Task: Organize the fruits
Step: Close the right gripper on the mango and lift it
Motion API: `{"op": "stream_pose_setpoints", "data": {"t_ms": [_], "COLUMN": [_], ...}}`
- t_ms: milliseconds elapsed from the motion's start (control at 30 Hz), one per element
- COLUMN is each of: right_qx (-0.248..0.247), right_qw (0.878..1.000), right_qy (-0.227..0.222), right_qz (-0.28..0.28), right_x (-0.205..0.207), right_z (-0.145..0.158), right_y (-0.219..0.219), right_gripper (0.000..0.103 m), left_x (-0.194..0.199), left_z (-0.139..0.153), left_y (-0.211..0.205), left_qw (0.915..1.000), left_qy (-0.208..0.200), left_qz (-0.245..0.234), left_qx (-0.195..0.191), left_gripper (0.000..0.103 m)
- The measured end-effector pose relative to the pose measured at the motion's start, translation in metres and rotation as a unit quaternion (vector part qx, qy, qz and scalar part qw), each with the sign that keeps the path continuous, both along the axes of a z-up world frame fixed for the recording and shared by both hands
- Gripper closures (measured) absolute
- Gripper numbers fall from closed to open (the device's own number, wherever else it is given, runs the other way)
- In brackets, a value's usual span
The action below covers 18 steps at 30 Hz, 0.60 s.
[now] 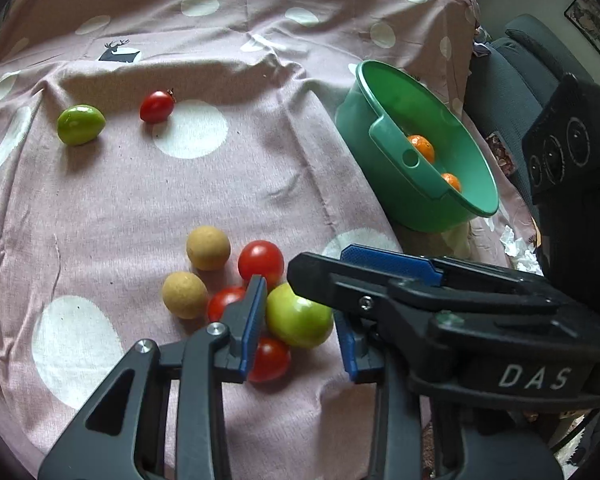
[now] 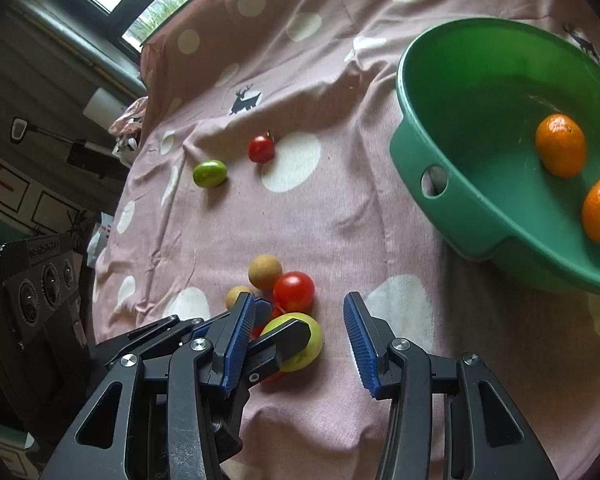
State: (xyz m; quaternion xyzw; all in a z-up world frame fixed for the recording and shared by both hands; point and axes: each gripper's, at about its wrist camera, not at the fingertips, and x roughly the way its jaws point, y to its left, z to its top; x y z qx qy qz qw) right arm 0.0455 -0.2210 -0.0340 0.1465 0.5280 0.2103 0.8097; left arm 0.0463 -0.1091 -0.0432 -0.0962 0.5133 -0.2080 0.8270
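I had my left gripper [image 1: 298, 304] angled down into the heap, its jaws narrow and set either side of the green fruit [image 1: 300, 324]. One pad looked to be against its skin. The other was partly hidden behind my right gripper [image 1: 324, 262], so I could not tell whether the fruit was really clamped.

I went for that one because it was the biggest and sat on the near edge of the heap, easiest to straddle without shoving the rest. The tomatoes [image 1: 261, 262] and tan balls [image 1: 208, 248] were packed tight against it, and a careless lift could have rolled them across the cloth [image 1: 260, 184].

My right gripper was held moderately open and empty just beside the left, its jaws spanning the same fruit, probably too close. The two tools crowded each other there.

The basin [image 2: 460, 208] stood off to the right with two oranges [image 2: 560, 146] already in it, so I judged it the place for the fruit. A second green fruit [image 1: 80, 125] and a lone tomato [image 1: 157, 107] lay well apart, farther back, not yet collected.
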Motion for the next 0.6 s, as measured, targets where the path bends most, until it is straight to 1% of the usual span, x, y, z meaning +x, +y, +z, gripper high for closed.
{"op": "stream_pose_setpoints", "data": {"t_ms": [200,300,400,500,600], "right_qx": [0.026,0.029,0.016,0.013,0.022], "right_qw": [0.999,0.999,0.999,0.999,0.999], "right_qy": [0.041,0.042,0.041,0.042,0.041], "right_qz": [0.000,0.004,0.007,0.007,0.014], "right_x": [-0.003,-0.005,-0.005,-0.004,-0.005], "right_z": [-0.014,-0.014,-0.014,-0.014,-0.013], "right_y": [-0.010,-0.009,-0.005,-0.004,-0.004], "right_gripper": [0.053,0.053,0.053,0.053,0.053], "left_x": [-0.013,-0.015,-0.016,-0.016,-0.015], "left_z": [-0.001,-0.005,-0.010,-0.011,-0.013], "left_y": [-0.008,-0.006,-0.005,-0.003,-0.003], "left_qw": [0.9994,0.9993,0.9988,0.9989,0.9989], "left_qy": [-0.005,0.006,0.023,0.026,0.029], "left_qz": [-0.021,-0.027,-0.038,-0.038,-0.036], "left_qx": [0.028,0.026,0.019,0.011,0.005], "left_gripper": [0.067,0.065,0.063,0.063,0.064]}}
